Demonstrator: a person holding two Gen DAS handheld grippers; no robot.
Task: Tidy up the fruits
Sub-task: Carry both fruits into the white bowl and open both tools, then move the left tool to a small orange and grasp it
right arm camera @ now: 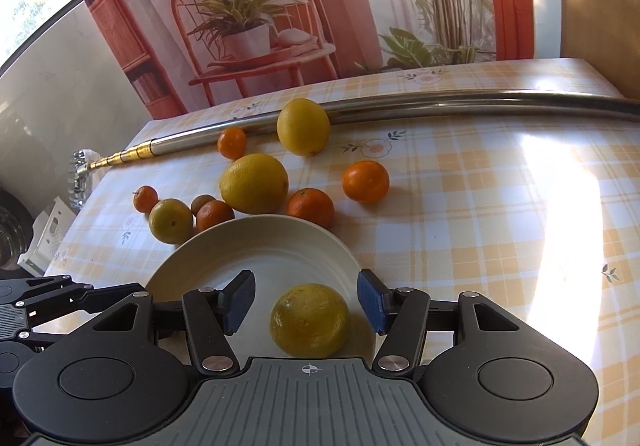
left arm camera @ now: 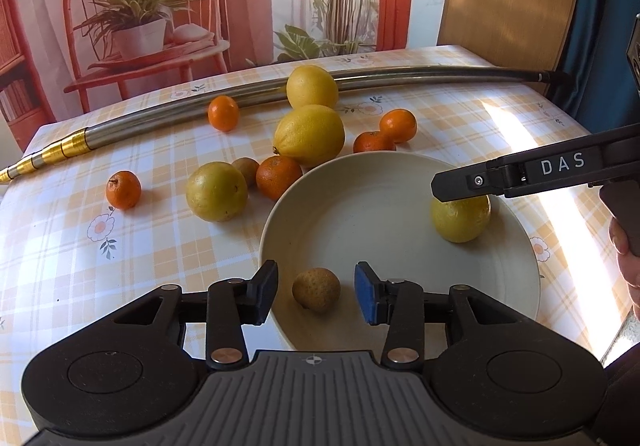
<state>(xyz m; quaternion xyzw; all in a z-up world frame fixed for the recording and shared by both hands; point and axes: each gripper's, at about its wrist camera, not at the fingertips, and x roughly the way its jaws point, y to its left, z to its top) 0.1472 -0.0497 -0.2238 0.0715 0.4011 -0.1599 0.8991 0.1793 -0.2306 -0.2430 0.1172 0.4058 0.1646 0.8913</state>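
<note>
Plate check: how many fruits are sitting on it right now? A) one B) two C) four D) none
B: the plate holds a small brownish fruit between the open fingers of the left gripper and a yellow-green fruit between the open fingers of the right gripper; all the other fruit is on the tablecloth.

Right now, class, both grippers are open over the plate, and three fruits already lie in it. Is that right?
Not quite. Two fruits lie in the plate, not three: a small brownish fruit between the left gripper's fingers and a yellow citrus under the right gripper, as the left wrist view shows.
</note>
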